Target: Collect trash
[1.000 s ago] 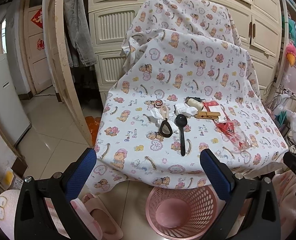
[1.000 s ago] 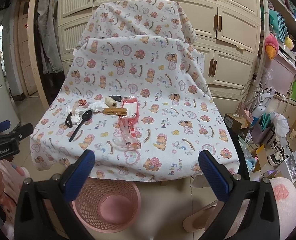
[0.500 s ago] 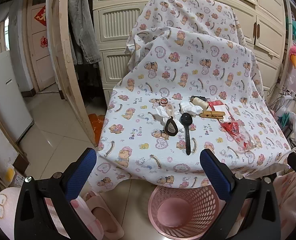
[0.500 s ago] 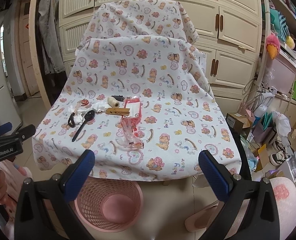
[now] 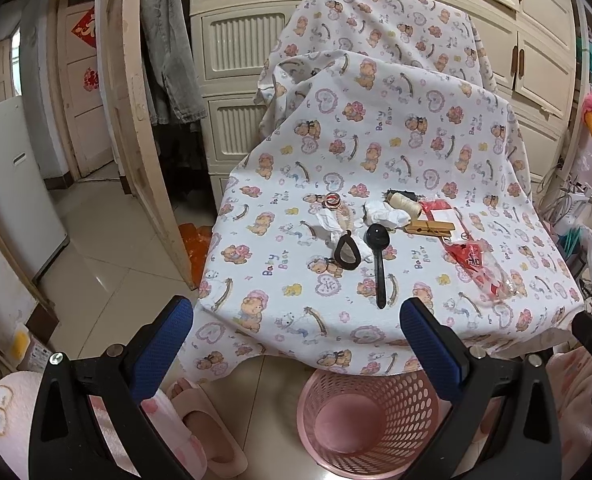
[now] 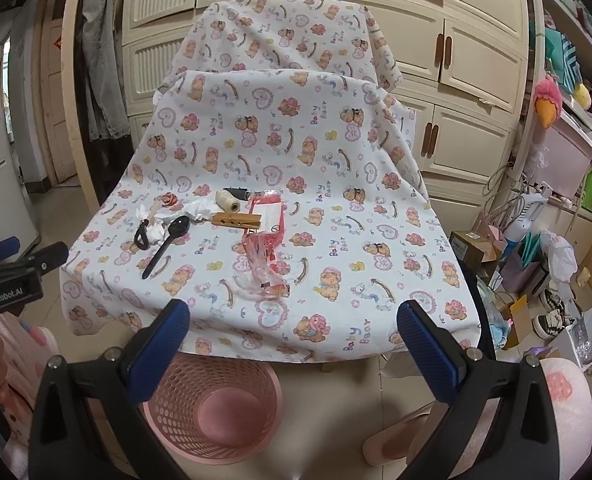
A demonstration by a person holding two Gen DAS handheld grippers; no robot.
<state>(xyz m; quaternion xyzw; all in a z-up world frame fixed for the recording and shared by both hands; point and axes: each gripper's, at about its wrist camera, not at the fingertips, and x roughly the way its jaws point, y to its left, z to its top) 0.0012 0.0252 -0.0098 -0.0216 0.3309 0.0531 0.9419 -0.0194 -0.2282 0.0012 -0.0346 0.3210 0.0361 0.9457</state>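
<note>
On the bear-print cloth (image 5: 296,280) lie crumpled white tissues (image 5: 383,212), a red and clear plastic wrapper (image 5: 477,262), a black spoon (image 5: 379,264), a wooden clothespin (image 5: 429,227), a twine spool (image 5: 405,205) and a black loop (image 5: 347,250). The wrapper (image 6: 264,248), tissues (image 6: 200,210) and spoon (image 6: 166,244) also show in the right wrist view. An empty pink mesh basket (image 5: 367,420) (image 6: 216,408) stands on the floor below the front edge. My left gripper (image 5: 296,344) and right gripper (image 6: 292,344) are open and empty, held short of the table.
Cream cabinets stand behind the table. A wooden door frame (image 5: 136,120) and white fridge (image 5: 12,184) are on the left. Boxes, bags and shoes (image 6: 535,280) crowd the floor on the right. Pink slippers (image 5: 200,432) lie by the basket.
Both grippers have moved a little closer to the table, and the left view has shifted so the table sits further right. Nothing on the table has moved.
</note>
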